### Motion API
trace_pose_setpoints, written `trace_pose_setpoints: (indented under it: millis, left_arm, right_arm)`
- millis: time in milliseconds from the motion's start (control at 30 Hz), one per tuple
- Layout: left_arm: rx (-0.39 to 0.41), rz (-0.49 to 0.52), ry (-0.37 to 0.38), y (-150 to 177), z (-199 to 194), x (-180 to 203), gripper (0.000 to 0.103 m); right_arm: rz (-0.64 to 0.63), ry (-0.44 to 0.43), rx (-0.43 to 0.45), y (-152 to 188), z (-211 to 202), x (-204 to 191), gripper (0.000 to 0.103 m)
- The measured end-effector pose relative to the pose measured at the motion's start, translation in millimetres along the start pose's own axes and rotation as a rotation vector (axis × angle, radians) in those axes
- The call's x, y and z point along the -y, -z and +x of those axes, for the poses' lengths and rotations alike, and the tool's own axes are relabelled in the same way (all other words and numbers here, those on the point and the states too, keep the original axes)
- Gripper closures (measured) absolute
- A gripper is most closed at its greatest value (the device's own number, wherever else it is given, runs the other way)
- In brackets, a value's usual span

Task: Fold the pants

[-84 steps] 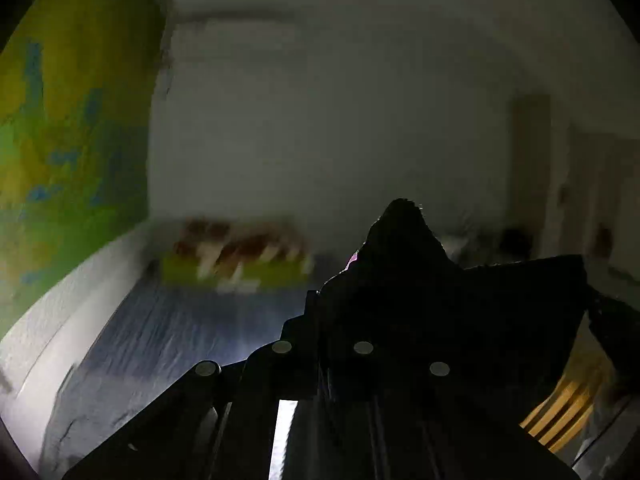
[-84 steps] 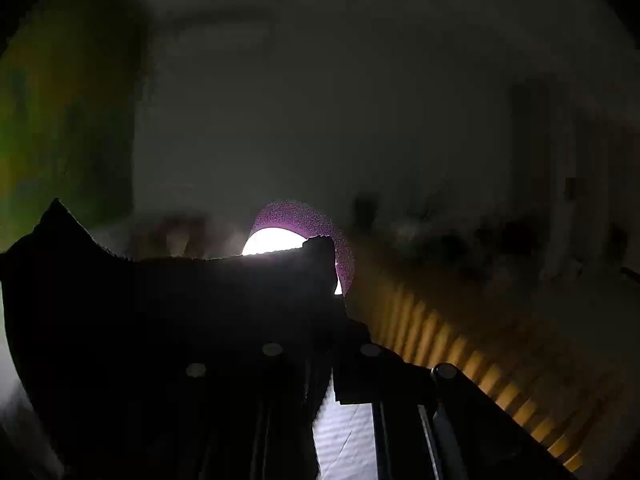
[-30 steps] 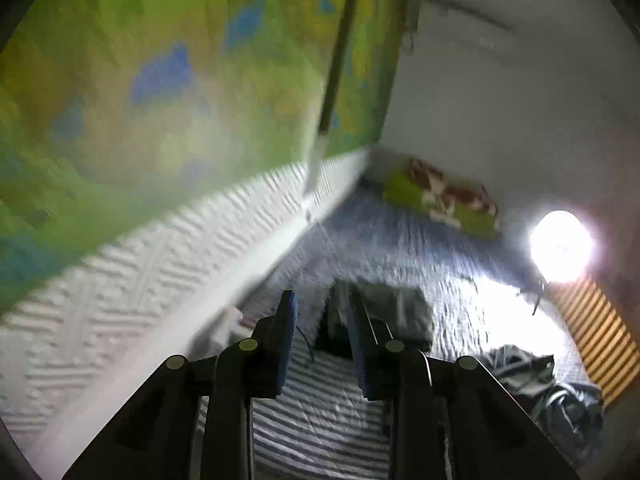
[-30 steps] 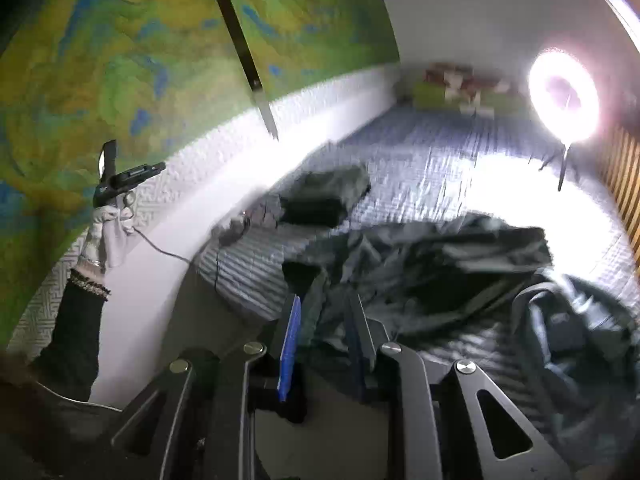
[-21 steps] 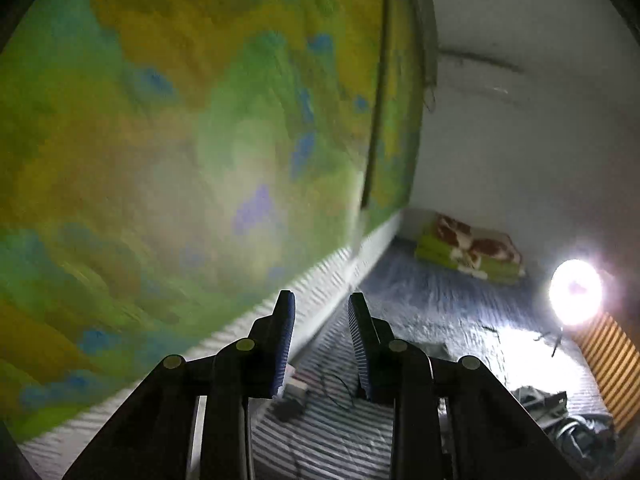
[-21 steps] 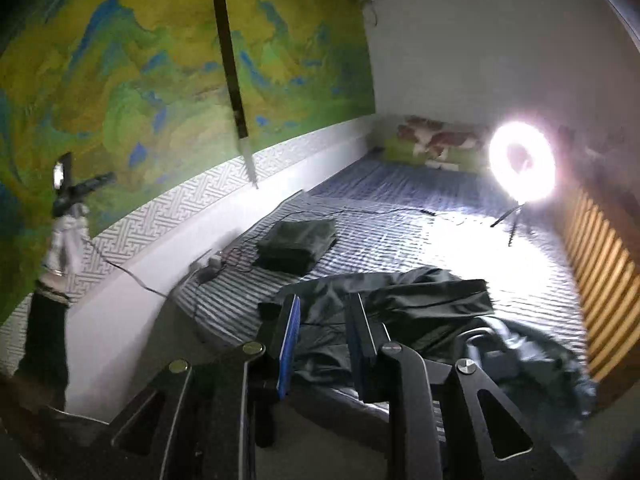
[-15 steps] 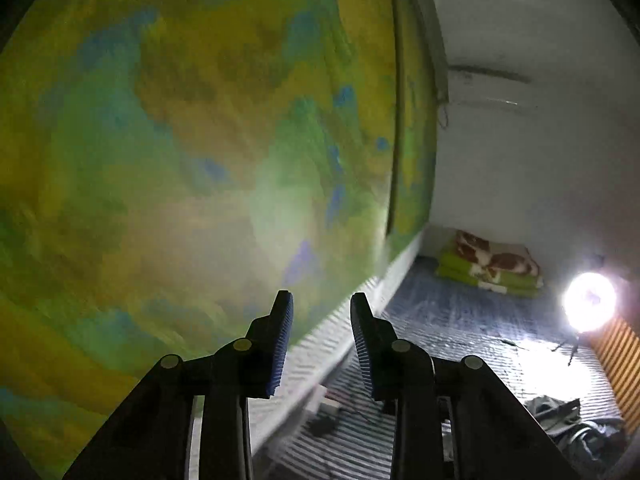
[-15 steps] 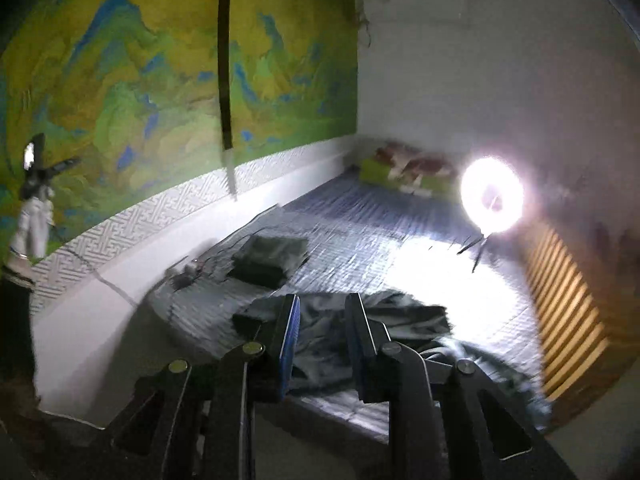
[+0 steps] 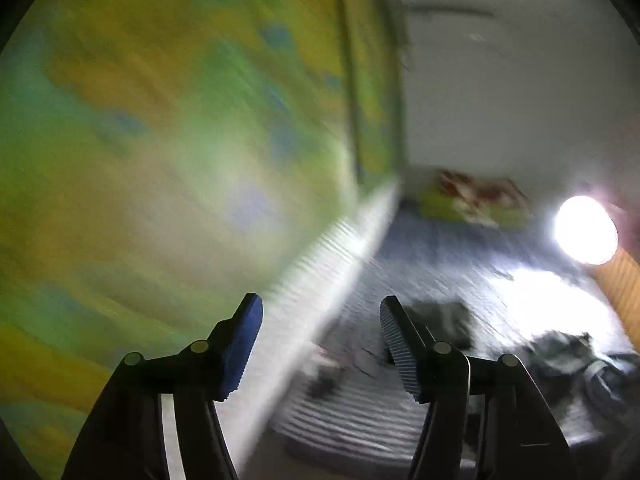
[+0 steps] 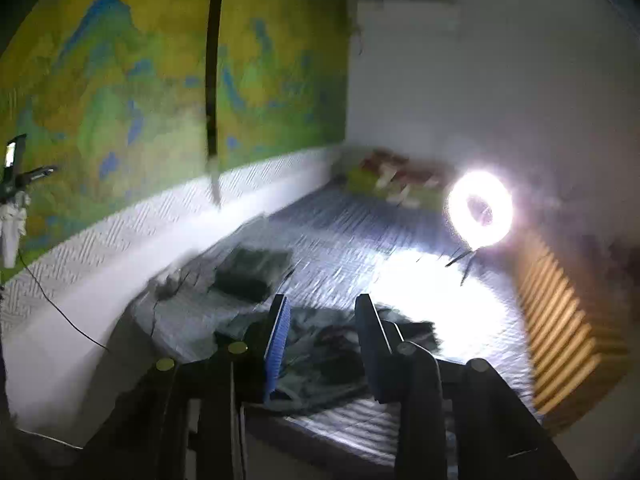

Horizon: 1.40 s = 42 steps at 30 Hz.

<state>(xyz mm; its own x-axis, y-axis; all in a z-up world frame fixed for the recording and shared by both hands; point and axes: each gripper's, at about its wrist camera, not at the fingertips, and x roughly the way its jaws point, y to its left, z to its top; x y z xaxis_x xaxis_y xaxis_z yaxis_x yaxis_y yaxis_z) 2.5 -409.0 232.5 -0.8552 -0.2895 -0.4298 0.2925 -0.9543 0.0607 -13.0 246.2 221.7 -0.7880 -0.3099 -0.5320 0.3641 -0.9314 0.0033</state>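
One pair of dark pants lies folded on the striped mattress near the wall, while a rumpled dark heap at its near edge appears yet to be folded. The left gripper and right gripper hang spread and empty; no containers appear.

We find no legible text, label, brand, number or sign in either wrist view. Both frames are motion-blurred, and the painted wall carries only yellow, green and blue colour patches, with no lettering we can read.
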Motion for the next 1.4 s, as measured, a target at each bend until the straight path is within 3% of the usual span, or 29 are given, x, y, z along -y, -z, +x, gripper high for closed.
trace_pose_setpoints:
  millis: [133, 267, 433, 700, 867, 967, 1033, 1167, 1300, 1400]
  left_arm:
    - [-0.156, 0.004, 0.158, 71.9, 98.5, 70.3, 0.038]
    - [-0.329, -0.018, 0.3, 142.1, 184.9, 132.6, 0.038]
    - [-0.497, 0.056, 0.352, 237.8, 268.0, 195.5, 0.038]
    - [-0.677, 0.063, 0.337, 347.4, 365.9, 228.6, 0.038]
    - [-0.649, 0.009, 0.348, 360.8, 398.5, 235.0, 0.039]
    - [-0.623, -0.018, 0.367, 359.5, 407.5, 237.4, 0.081]
    - [-0.595, -0.062, 0.377, 358.4, 412.4, 235.8, 0.09]
    - [-0.544, -0.144, 0.417, 352.3, 411.5, 224.5, 0.094]
    - [-0.502, -0.139, 0.422, 342.8, 406.9, 216.5, 0.095]
    - [-0.475, -0.181, 0.427, 331.9, 409.2, 201.9, 0.096]
  right_arm:
    - [0.052, -0.068, -0.13, 22.0, 105.6, 14.7, 0.066]
    - [0.096, -0.052, -0.252, 51.9, 217.6, 33.5, 0.066]
    - [0.178, -0.106, -0.35, 76.0, 318.0, 55.8, 0.065]
    - [0.052, -0.178, -0.392, 49.8, 480.8, 26.5, 0.051]
    - [-0.074, -0.197, -0.437, 48.6, 569.2, -6.2, 0.05]
    - [-0.132, -0.216, -0.466, 56.0, 604.7, -21.1, 0.049]
    - [-0.156, -0.241, -0.498, 63.3, 620.9, -28.6, 0.049]
    - [-0.218, -0.252, -0.551, 79.0, 645.6, -37.7, 0.049]
    - [-0.221, -0.267, -0.585, 88.5, 660.4, -38.1, 0.051]
    - [-0.211, -0.255, -0.587, 90.5, 660.2, -42.8, 0.102]
